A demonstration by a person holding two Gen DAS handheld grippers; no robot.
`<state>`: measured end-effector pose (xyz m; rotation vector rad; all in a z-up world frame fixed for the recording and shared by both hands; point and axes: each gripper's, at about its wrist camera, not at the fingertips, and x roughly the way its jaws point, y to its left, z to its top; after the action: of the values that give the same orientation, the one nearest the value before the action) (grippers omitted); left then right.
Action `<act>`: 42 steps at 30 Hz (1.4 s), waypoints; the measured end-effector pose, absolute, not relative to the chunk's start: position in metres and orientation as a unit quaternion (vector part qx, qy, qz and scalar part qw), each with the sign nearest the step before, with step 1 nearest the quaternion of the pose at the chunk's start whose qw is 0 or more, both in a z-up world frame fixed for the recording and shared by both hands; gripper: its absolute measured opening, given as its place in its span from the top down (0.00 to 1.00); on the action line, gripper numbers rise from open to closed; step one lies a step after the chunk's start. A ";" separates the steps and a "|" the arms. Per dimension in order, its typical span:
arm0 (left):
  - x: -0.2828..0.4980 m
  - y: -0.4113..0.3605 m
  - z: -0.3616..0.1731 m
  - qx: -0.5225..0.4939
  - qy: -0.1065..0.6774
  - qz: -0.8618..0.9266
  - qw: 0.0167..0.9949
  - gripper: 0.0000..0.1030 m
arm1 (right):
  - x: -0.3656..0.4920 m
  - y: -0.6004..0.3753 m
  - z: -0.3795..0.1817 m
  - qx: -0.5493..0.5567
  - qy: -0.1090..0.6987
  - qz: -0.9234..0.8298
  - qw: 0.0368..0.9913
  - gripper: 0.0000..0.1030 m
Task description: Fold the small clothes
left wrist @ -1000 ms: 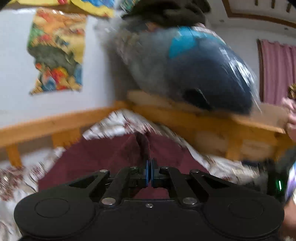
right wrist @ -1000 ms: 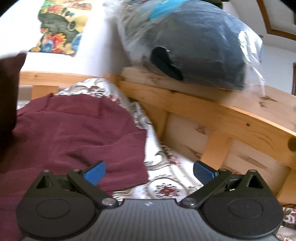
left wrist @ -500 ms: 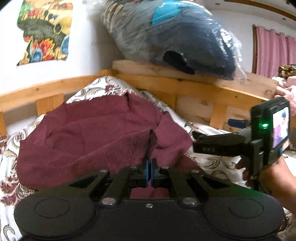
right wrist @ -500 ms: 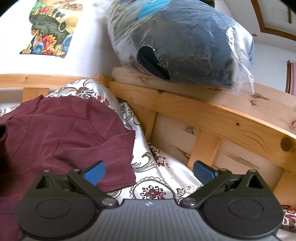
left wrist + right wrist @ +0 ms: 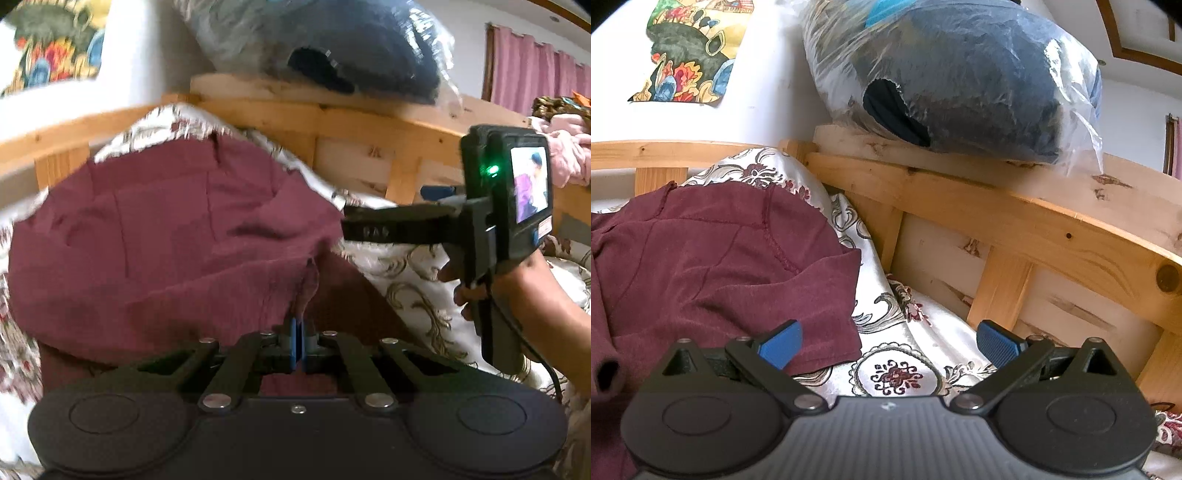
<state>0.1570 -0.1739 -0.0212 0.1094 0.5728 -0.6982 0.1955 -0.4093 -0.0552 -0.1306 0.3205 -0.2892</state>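
Maroon garment (image 5: pixel 166 236) pinched in the left hand-held gripper (image 5: pixel 297 341).
Only the right wrist view shows the right hand-held gripper (image 5: pixel 888 341) spread wide, empty.

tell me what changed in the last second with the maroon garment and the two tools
The left tool, still shut on the maroon garment, carried its pinched edge down onto the cloth, making a fold. The right tool stayed open and empty over the floral bedsheet, edging slightly forward.
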 end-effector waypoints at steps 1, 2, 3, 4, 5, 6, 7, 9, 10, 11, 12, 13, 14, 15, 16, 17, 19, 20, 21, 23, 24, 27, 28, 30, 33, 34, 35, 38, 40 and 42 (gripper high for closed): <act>0.159 -0.172 -0.024 0.041 0.288 -0.340 0.894 0.98 | 0.196 -0.409 -0.056 -0.065 0.160 -0.142 0.975 0.00; 0.159 -0.171 -0.025 0.034 0.293 -0.342 0.892 0.98 | 0.196 -0.409 -0.056 -0.066 0.162 -0.141 0.975 0.00; 0.159 -0.170 -0.026 0.031 0.296 -0.343 0.891 0.98 | 0.196 -0.408 -0.056 -0.067 0.162 -0.140 0.974 0.00; 0.159 -0.170 -0.027 0.033 0.297 -0.343 0.891 0.98 | 0.197 -0.408 -0.056 -0.067 0.163 -0.140 0.974 0.00; 0.159 -0.171 -0.028 0.035 0.297 -0.344 0.890 0.98 | 0.197 -0.408 -0.057 -0.067 0.163 -0.140 0.974 0.00; 0.158 -0.171 -0.029 0.037 0.299 -0.345 0.889 0.97 | 0.197 -0.408 -0.057 -0.067 0.164 -0.139 0.974 0.00; 0.158 -0.171 -0.029 0.037 0.302 -0.347 0.887 0.95 | 0.197 -0.408 -0.057 -0.066 0.164 -0.139 0.974 0.00; 0.159 -0.171 -0.030 0.036 0.309 -0.349 0.884 0.86 | 0.197 -0.407 -0.058 -0.066 0.167 -0.137 0.974 0.00; 0.159 -0.170 -0.029 0.034 0.309 -0.347 0.885 0.79 | 0.197 -0.406 -0.058 -0.067 0.167 -0.136 0.974 0.00; 0.158 -0.169 -0.028 0.033 0.307 -0.346 0.886 0.75 | 0.197 -0.406 -0.059 -0.068 0.168 -0.135 0.974 0.00; 0.157 -0.167 -0.026 0.033 0.305 -0.347 0.886 0.66 | 0.197 -0.405 -0.059 -0.069 0.169 -0.134 0.974 0.00; 0.156 -0.165 -0.024 0.032 0.303 -0.347 0.887 0.56 | 0.197 -0.405 -0.059 -0.068 0.170 -0.132 0.974 0.00; 0.154 -0.161 -0.022 0.031 0.300 -0.345 0.889 0.50 | 0.197 -0.404 -0.060 -0.066 0.172 -0.129 0.974 0.00; 0.153 -0.158 -0.020 0.031 0.296 -0.341 0.892 0.37 | 0.197 -0.403 -0.060 -0.063 0.174 -0.123 0.975 0.00; 0.152 -0.153 -0.016 0.030 0.290 -0.331 0.898 0.28 | 0.196 -0.401 -0.060 -0.059 0.176 -0.115 0.976 0.00; 0.151 -0.147 -0.014 0.029 0.284 -0.319 0.904 0.26 | 0.196 -0.399 -0.061 -0.056 0.178 -0.102 0.977 0.00; 0.156 -0.134 -0.010 0.028 0.283 -0.285 0.915 0.25 | 0.194 -0.392 -0.062 -0.053 0.182 -0.080 0.979 0.00; 0.160 -0.126 -0.008 0.025 0.285 -0.261 0.922 0.25 | 0.193 -0.387 -0.064 -0.053 0.185 -0.071 0.979 0.00; 0.166 -0.116 -0.008 0.021 0.288 -0.231 0.929 0.25 | 0.193 -0.382 -0.065 -0.055 0.187 -0.064 0.979 0.00; 0.180 -0.099 -0.005 0.012 0.292 -0.184 0.938 0.25 | 0.190 -0.368 -0.067 -0.065 0.184 -0.047 0.980 0.00; 0.189 -0.088 -0.003 0.009 0.291 -0.160 0.943 0.25 | 0.188 -0.363 -0.068 -0.069 0.183 -0.039 0.980 0.00; 0.212 -0.066 0.003 0.023 0.272 -0.094 0.957 0.25 | 0.183 -0.346 -0.071 -0.069 0.180 0.002 0.981 0.00; 0.221 -0.059 0.005 0.029 0.262 -0.071 0.962 0.26 | 0.181 -0.341 -0.072 -0.067 0.179 0.021 0.981 0.01; 0.239 -0.046 0.007 0.029 0.251 -0.048 0.966 0.30 | 0.179 -0.331 -0.075 -0.071 0.183 0.055 0.979 0.08; 0.261 -0.027 0.005 0.006 0.256 -0.035 0.966 0.39 | 0.181 -0.319 -0.082 -0.086 0.200 0.080 0.973 0.22; 0.265 -0.023 0.003 0.000 0.260 -0.030 0.965 0.45 | 0.182 -0.318 -0.084 -0.086 0.206 0.085 0.971 0.27; 0.271 -0.018 -0.001 -0.010 0.266 -0.024 0.964 0.48 | 0.183 -0.318 -0.086 -0.083 0.212 0.088 0.970 0.31; 0.282 -0.006 -0.013 -0.039 0.287 -0.018 0.957 0.61 | 0.186 -0.319 -0.087 -0.064 0.230 0.096 0.966 0.45; 0.291 -0.003 -0.020 -0.048 0.300 -0.013 0.953 0.67 | 0.189 -0.320 -0.088 -0.054 0.242 0.100 0.964 0.54; 0.297 0.000 -0.024 -0.056 0.308 -0.012 0.950 0.68 | 0.191 -0.321 -0.090 -0.052 0.253 0.104 0.960 0.59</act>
<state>0.2972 0.0003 -0.0243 -0.1143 0.6274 -0.0251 0.1910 -0.3215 -0.0902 -0.1054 0.5129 0.2099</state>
